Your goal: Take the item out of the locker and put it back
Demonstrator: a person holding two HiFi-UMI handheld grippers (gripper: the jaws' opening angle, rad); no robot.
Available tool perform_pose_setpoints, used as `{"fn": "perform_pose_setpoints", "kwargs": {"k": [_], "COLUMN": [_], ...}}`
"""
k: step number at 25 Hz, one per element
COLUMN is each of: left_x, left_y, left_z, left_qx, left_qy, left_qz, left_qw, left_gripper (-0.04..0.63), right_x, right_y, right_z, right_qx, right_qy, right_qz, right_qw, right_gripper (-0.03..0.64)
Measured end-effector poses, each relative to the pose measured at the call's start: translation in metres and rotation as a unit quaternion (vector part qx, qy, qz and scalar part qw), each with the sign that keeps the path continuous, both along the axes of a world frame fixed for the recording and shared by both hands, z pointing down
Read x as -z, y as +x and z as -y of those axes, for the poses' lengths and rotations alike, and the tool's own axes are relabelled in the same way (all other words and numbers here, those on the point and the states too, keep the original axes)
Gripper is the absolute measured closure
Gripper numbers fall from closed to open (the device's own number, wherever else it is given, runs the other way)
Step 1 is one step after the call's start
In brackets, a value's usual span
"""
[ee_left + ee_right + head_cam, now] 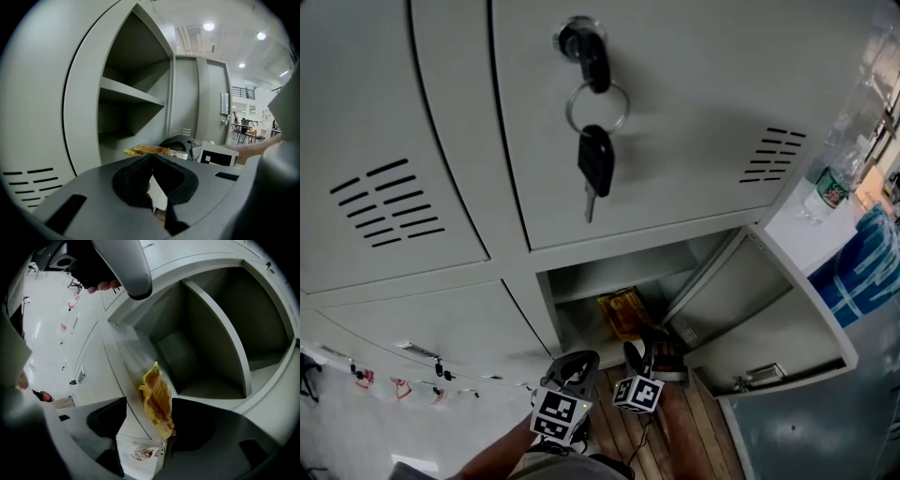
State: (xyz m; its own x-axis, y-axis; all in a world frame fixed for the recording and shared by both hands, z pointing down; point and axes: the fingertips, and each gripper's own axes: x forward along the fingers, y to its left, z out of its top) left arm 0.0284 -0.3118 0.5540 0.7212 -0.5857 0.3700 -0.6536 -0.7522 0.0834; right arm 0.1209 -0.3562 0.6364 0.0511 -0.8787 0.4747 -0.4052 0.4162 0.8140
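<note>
A yellow snack packet [622, 314] lies on the floor of the open lower locker [581, 281], under its shelf. In the right gripper view the packet [156, 401] lies flat just past the locker's front lip. My right gripper [147, 414] is open; the packet's near end sits between its jaws, close to the right one, and the pads do not press on it. In the head view the right gripper [649, 352] is at the locker mouth. My left gripper [574, 364] waits beside it to the left, outside the locker. Its jaws are shut and hold nothing [151, 158].
The locker door [769, 323] stands swung open to the right. A key bunch [595, 159] hangs from the lock of the locker above. A water bottle [825, 183] stands on a white surface at the far right. Wooden floor [637, 441] lies below the grippers.
</note>
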Motion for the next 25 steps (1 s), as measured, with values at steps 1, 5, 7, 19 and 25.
{"fn": "perform_pose_setpoints", "kwargs": {"k": [1, 5, 7, 19, 25], "left_x": [0.000, -0.002, -0.003, -0.003, 0.001], "left_y": [-0.001, -0.002, -0.002, -0.002, 0.000], "left_z": [0.001, 0.002, 0.002, -0.005, -0.013], "left_qx": [0.001, 0.002, 0.001, 0.003, 0.001], "left_qy": [0.000, -0.002, -0.003, -0.003, 0.003], "left_qz": [0.000, 0.001, 0.002, 0.004, 0.002], "left_qw": [1.0000, 1.0000, 1.0000, 1.0000, 1.0000], "left_gripper": [0.572, 0.572, 0.572, 0.572, 0.572], "right_x": [-0.001, -0.007, -0.011, -0.004, 0.008], "right_y": [0.000, 0.002, 0.004, 0.009, 0.013], "right_z": [0.002, 0.004, 0.004, -0.003, -0.011], "right_qx": [0.001, 0.000, 0.000, -0.005, -0.013], "right_qy": [0.000, -0.009, -0.010, 0.013, 0.020], "right_qz": [-0.002, -0.011, -0.016, -0.045, -0.037], "right_qw": [1.000, 1.000, 1.000, 0.999, 0.999], "right_gripper": [0.310, 0.314, 0.331, 0.477, 0.538]}}
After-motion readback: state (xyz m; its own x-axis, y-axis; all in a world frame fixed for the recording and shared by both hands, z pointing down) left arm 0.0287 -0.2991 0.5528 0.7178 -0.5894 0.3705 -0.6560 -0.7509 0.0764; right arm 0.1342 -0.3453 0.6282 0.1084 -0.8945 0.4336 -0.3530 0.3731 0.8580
